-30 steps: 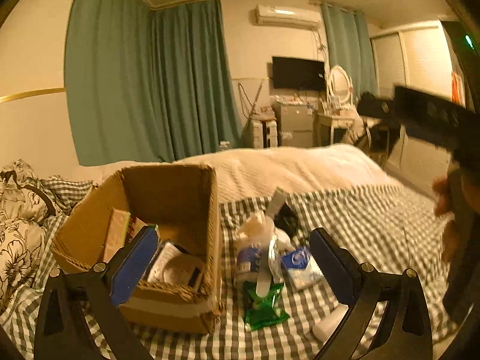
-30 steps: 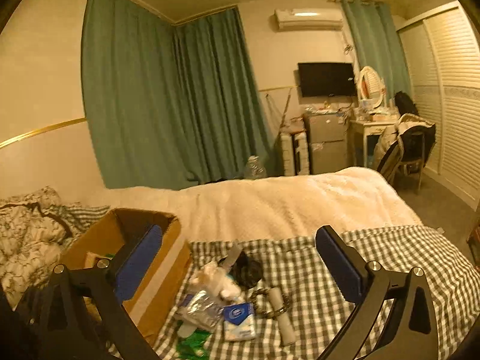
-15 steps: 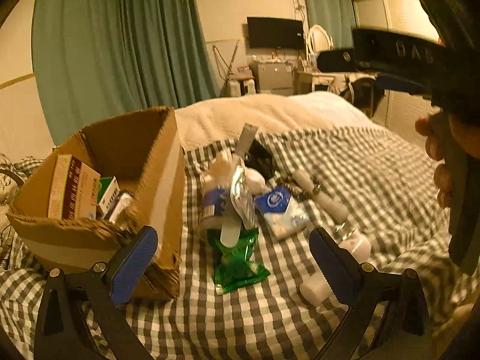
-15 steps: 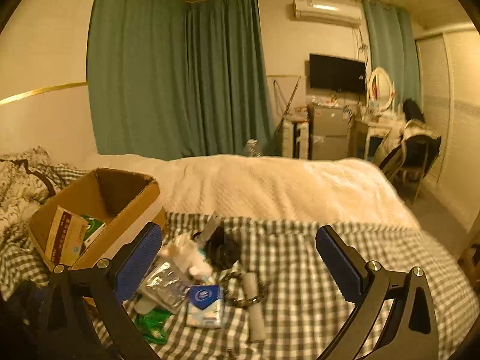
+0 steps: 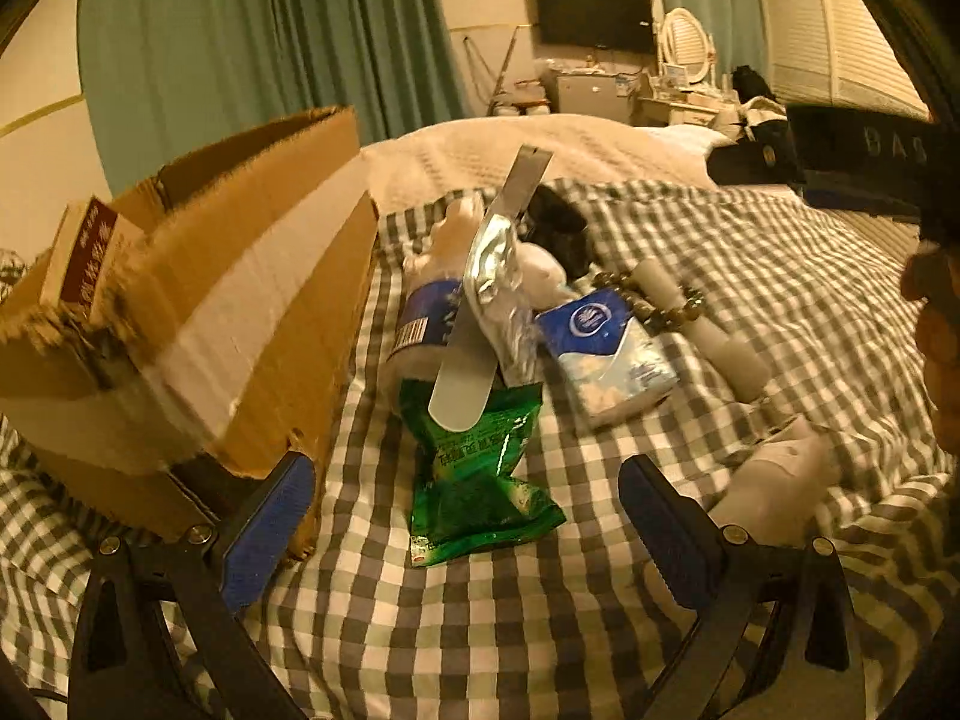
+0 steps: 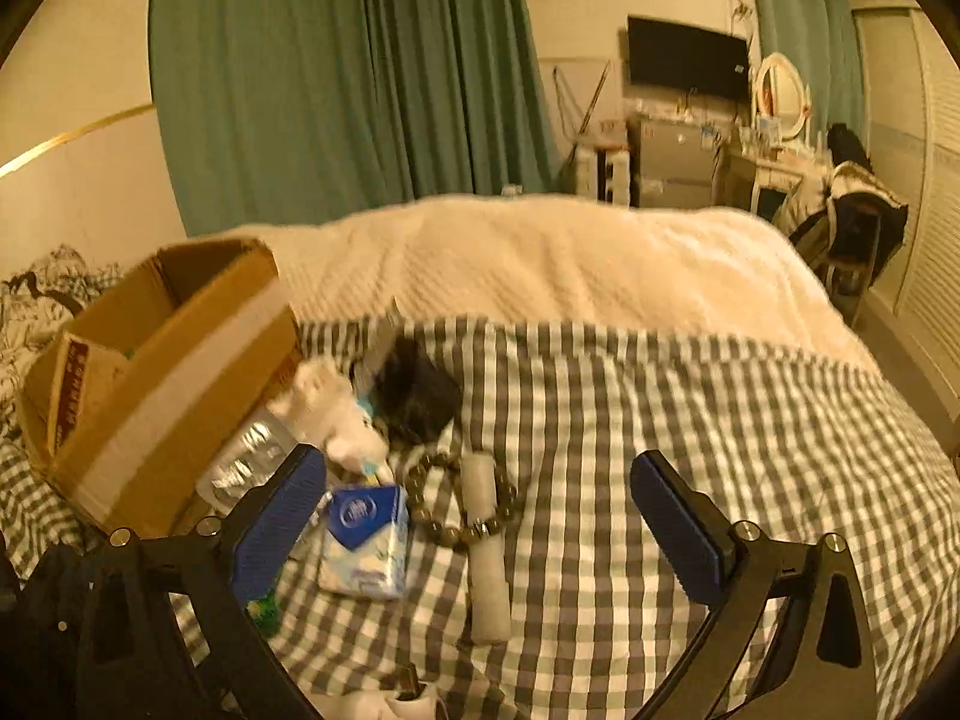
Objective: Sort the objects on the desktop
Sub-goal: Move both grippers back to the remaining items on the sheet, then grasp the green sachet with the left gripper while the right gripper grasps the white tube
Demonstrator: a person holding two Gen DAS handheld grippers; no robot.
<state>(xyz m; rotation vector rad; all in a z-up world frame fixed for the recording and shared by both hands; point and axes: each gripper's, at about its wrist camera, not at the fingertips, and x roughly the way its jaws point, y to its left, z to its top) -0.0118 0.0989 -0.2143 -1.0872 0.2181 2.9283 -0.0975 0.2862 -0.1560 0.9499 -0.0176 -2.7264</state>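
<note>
A pile of small objects lies on a checked bedspread (image 5: 750, 252) beside a cardboard box (image 5: 198, 324). My left gripper (image 5: 465, 531) is open and empty, low over a green snack bag (image 5: 480, 474). Behind the bag are a plastic bottle (image 5: 429, 306), a silver foil pouch (image 5: 498, 276), a grey flat tool (image 5: 480, 312) and a blue-and-white tissue pack (image 5: 606, 348). My right gripper (image 6: 477, 513) is open and empty above the tissue pack (image 6: 366, 540), a bead bracelet (image 6: 459, 501) and a white tube (image 6: 486, 552).
The box (image 6: 162, 372) holds a brown-and-white carton (image 5: 81, 258). A black object (image 6: 420, 396) and a white soft item (image 6: 336, 414) lie behind the pile. A white blanket (image 6: 540, 258) covers the bed's far part. A white bottle (image 5: 774, 492) lies near the left gripper's right finger.
Both grippers have dropped lower and closer to the pile. The left one has moved in over the green snack bag; the box now stands close at its left.
</note>
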